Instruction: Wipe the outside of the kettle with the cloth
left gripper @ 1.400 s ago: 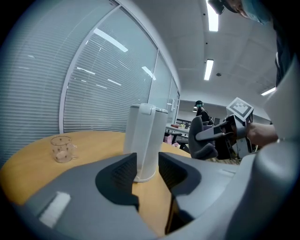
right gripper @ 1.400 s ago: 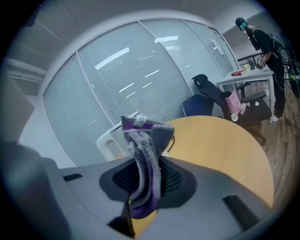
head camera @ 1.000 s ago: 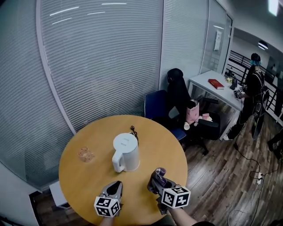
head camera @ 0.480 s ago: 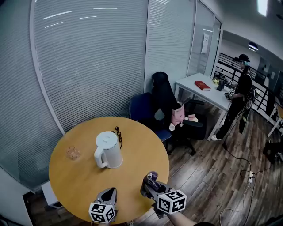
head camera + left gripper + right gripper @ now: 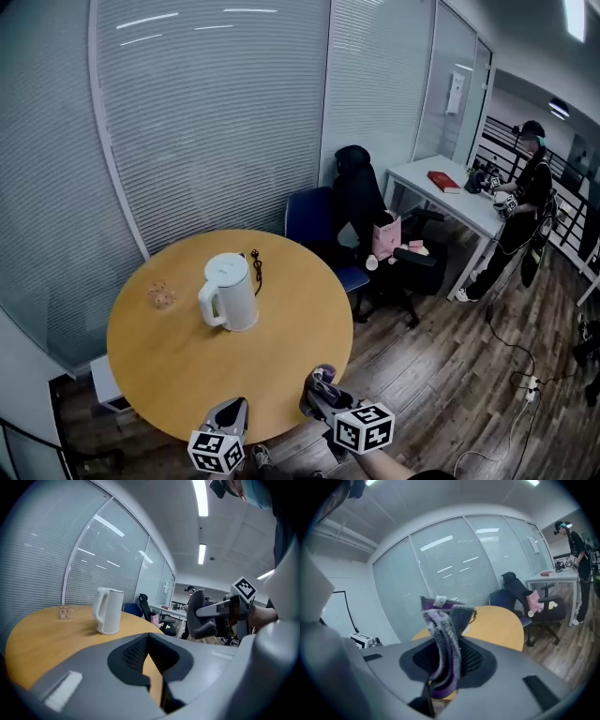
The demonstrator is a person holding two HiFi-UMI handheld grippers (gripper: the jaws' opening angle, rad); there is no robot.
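**Cloth clamped, kettle well ahead of the fingers**

The cloth (image 5: 443, 634), a soft grey-and-purple knit, is clamped between the pads of the right gripper (image 5: 443, 677) and flops limply above them. It is judged to drape and drag easily. The left gripper (image 5: 149, 641) is closed on nothing, its fingers pressed together. The kettle (image 5: 230, 291) stands upright on the round table (image 5: 178, 375), well ahead of both sets of fingers. It is white, smooth and hard-shelled, and is judged probably slippery and light. Its handle, seen at its left from the left fingers, is judged the best hold.
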